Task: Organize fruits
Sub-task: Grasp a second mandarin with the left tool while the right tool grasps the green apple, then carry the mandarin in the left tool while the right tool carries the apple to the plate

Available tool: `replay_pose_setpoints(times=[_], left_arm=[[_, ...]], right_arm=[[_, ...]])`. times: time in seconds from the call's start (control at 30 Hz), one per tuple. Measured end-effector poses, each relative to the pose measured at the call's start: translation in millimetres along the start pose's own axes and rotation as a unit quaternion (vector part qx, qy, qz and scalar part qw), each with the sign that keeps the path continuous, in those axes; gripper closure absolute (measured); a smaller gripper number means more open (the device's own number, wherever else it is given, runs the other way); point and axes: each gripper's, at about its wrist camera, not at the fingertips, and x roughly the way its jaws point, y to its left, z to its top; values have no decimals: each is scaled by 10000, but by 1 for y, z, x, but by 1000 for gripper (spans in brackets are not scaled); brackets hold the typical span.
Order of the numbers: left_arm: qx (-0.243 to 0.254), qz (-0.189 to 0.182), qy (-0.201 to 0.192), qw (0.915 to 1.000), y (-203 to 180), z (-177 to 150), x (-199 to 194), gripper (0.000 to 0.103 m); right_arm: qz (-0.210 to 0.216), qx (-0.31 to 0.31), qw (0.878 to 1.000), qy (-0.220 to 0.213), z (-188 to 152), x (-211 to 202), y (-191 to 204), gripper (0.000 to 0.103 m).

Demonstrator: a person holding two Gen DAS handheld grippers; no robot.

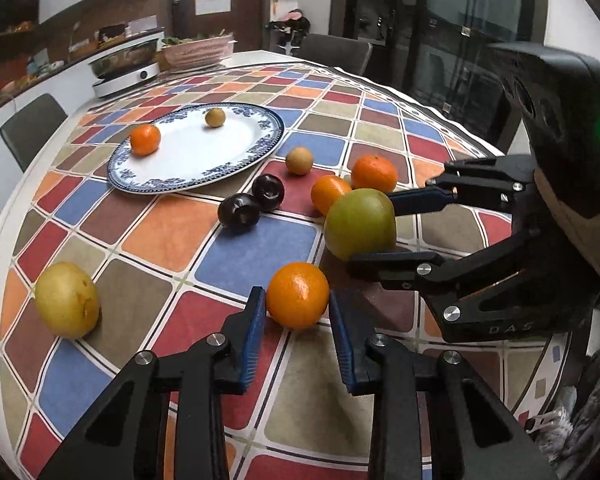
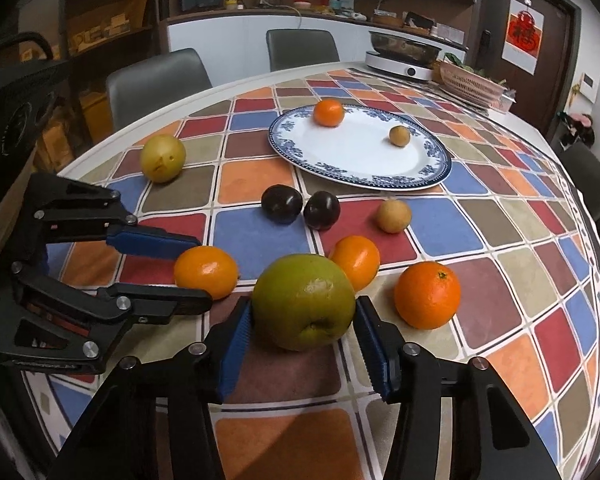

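My left gripper point(image 1: 298, 300) has its pads on both sides of an orange point(image 1: 298, 295) on the table; it also shows in the right wrist view point(image 2: 206, 271). My right gripper point(image 2: 303, 316) is shut on a green apple point(image 2: 304, 300), also in the left wrist view point(image 1: 360, 223). A blue-rimmed white plate point(image 1: 196, 148) point(image 2: 360, 148) holds one orange point(image 1: 145, 139) and a small brown fruit point(image 1: 215, 117). Loose on the cloth lie two dark plums point(image 2: 300, 208), a yellow pear point(image 2: 163, 157), a brown fruit point(image 2: 394, 216) and two more oranges point(image 2: 427, 294).
A checkered cloth point(image 2: 256, 240) covers the round table. An electric cooker with a pot point(image 2: 404, 56) and a pink basket point(image 2: 470, 80) stand at the far edge. Grey chairs point(image 2: 156, 80) surround the table.
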Motion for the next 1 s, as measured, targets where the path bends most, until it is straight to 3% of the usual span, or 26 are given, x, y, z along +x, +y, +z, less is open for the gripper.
replay_pose_setpoints(times=[0.47,1.0], left_arm=[[-528,152,-385,9977,4,7,-27,71],[-642,340,-922,9931,4,40,-65,71]], right_arm=[[39,475,9985,-251,2,-21,-2,52],[-41,700,9939,-852,32,-61,-9,52]])
